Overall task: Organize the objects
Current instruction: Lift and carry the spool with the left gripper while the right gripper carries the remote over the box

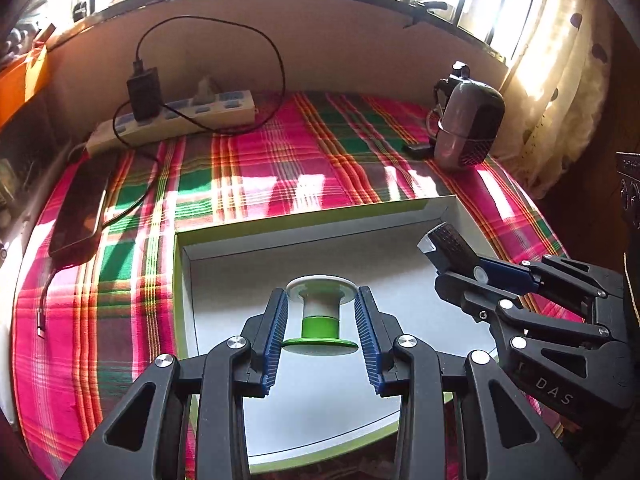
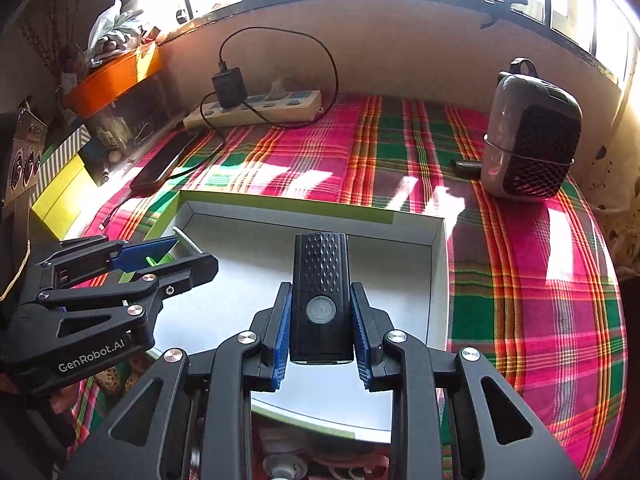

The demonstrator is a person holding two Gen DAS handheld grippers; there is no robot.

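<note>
A shallow white box [image 1: 320,226] with green edges lies on the plaid cloth; it also shows in the right wrist view [image 2: 438,276]. My left gripper [image 1: 321,312] is shut on a green and white spool [image 1: 320,314], held over the box floor. In the right wrist view the left gripper [image 2: 176,258] is at the box's left side. My right gripper [image 2: 320,320] is shut on a black flashlight [image 2: 320,280] with a round button, held over the box. In the left wrist view the right gripper [image 1: 472,272] holds the flashlight [image 1: 448,246] at the box's right corner.
A plaid cloth [image 1: 280,168] covers the table. A power strip [image 1: 176,120] with a black charger and cable lies at the back left, a phone [image 1: 80,208] at the left. A dark speaker [image 2: 528,140] stands at the back right. An orange bin [image 2: 116,80] sits far left.
</note>
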